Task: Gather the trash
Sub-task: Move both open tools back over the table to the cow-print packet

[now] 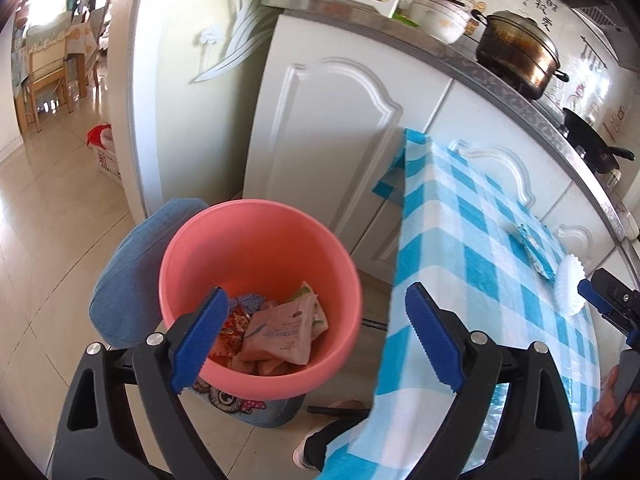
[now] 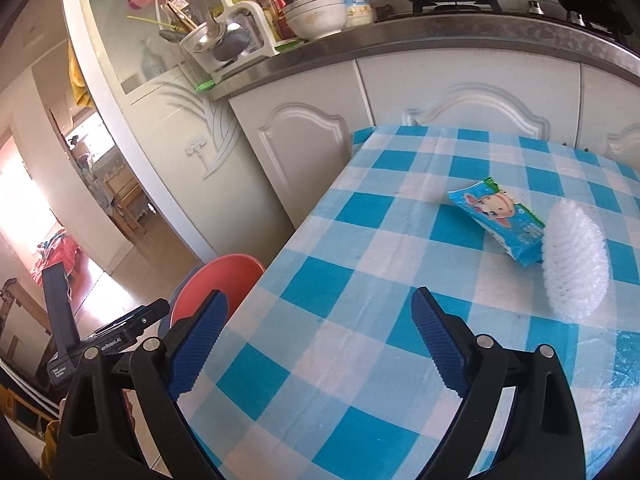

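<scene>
A pink bin stands on a stool beside the table and holds several wrappers. My left gripper hangs open and empty above the bin's near rim. On the blue-checked tablecloth lie a blue snack packet and a white foam net, touching each other. My right gripper is open and empty over the table, short of the packet. The bin's rim shows past the table's left edge. The packet and the net also show in the left wrist view.
White kitchen cabinets stand behind the table. The counter holds a pot, a pan, bowls and a utensil rack. A blue stool cushion sits under the bin. Tiled floor lies left.
</scene>
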`<state>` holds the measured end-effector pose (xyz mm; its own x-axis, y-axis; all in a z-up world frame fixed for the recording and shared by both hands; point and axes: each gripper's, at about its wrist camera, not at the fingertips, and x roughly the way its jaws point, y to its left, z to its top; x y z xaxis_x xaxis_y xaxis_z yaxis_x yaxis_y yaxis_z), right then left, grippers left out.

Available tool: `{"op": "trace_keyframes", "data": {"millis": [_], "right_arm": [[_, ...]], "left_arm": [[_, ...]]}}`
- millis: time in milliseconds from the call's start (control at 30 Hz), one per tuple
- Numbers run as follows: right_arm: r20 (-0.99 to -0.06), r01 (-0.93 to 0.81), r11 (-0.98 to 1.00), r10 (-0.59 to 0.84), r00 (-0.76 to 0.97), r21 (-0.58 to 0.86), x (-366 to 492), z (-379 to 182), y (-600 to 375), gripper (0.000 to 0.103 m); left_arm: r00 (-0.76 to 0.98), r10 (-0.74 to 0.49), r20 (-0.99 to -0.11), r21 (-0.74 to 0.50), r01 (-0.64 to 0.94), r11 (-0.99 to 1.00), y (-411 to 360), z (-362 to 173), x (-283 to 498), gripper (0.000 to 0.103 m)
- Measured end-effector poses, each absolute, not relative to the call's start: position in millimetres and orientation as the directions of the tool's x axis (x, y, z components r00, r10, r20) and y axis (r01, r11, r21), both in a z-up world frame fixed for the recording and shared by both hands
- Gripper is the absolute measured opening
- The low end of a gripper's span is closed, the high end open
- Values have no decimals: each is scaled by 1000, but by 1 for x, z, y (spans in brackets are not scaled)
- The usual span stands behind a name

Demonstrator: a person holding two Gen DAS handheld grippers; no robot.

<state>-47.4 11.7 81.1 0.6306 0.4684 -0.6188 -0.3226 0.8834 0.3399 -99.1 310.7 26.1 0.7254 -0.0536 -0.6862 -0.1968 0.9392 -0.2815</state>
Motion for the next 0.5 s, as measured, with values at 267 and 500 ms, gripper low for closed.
{"op": "trace_keyframes", "data": {"millis": [267,500], "right_arm": [[-579,-242,896,428,694,373,-56,79,-50,92],[-555,-130,897,369,746,423,-61,74,-114,92]], "left_arm": [[734,-102,-672,-243,-88,966,259,51,-87,92],[732,-167,-661,-217,27,976,201,65,-73,93]]}}
